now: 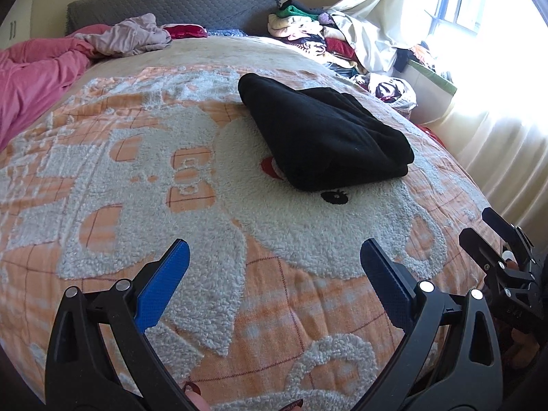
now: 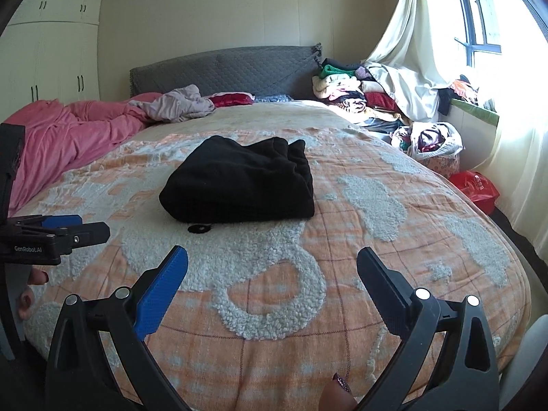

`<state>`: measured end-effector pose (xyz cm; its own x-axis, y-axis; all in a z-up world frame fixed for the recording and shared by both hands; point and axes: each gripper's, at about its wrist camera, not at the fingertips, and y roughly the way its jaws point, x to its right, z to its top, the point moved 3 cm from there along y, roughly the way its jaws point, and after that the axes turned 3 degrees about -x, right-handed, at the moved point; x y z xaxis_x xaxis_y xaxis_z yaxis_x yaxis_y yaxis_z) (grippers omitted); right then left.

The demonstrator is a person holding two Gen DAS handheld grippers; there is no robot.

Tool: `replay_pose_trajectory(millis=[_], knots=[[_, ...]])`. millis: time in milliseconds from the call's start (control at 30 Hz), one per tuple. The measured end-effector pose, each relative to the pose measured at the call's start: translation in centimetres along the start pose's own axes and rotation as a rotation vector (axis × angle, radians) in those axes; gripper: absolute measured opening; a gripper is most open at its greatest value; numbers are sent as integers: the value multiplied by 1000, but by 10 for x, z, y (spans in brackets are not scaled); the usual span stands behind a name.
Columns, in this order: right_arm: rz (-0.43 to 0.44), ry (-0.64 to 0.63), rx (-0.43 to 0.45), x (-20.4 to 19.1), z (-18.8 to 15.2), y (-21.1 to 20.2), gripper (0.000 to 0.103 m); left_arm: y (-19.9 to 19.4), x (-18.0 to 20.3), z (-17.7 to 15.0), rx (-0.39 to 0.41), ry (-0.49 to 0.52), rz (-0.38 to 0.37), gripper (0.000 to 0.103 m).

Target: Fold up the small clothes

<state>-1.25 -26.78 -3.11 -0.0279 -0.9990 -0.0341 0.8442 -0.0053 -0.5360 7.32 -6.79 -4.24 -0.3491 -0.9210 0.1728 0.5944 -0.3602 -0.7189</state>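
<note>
Item: black garment (image 1: 322, 137), one piece, folded into a thick, roughly rectangular bundle of several layers; soft, fleecy-looking cloth; edges fairly even, one corner at the far side slightly rumpled. Location: lying on the orange-and-white blanket (image 1: 212, 212) that covers the bed, about mid-bed, ahead of both tools and well apart from them

Tools: left gripper (image 1: 274, 260), spread wide, blue pads showing, nothing between the fingers; right gripper (image 2: 272, 263), likewise spread wide and empty. Both hover over bare blanket at the near end of the bed, side by side

Step in hand: judged to be the end of a fold, the garment appearing finished and released; neither tool touches it

Next move, as a judgement: either set the bundle aside or fetch another piece. The likely source is the pile of clothes (image 2: 346, 92) heaped beside the headboard (image 2: 226, 68), or the crumpled pale garment (image 2: 178, 104) next to the pink duvet (image 2: 68, 130); either calls for a long reach across the bed and a pinch on a single layer

Risk: the thick bundle may slump open if lifted by one edge
</note>
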Motion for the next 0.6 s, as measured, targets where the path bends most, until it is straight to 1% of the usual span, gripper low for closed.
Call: replay_pose_trajectory(millis=[333,600], knots=[[-12,-6,-25,-3,-3,8,98,-1,-10,-4,-11,-38,10,93],[-19,17,-36,1,-5,13,98,-1,-10,-5,-21,-37,8,93]])
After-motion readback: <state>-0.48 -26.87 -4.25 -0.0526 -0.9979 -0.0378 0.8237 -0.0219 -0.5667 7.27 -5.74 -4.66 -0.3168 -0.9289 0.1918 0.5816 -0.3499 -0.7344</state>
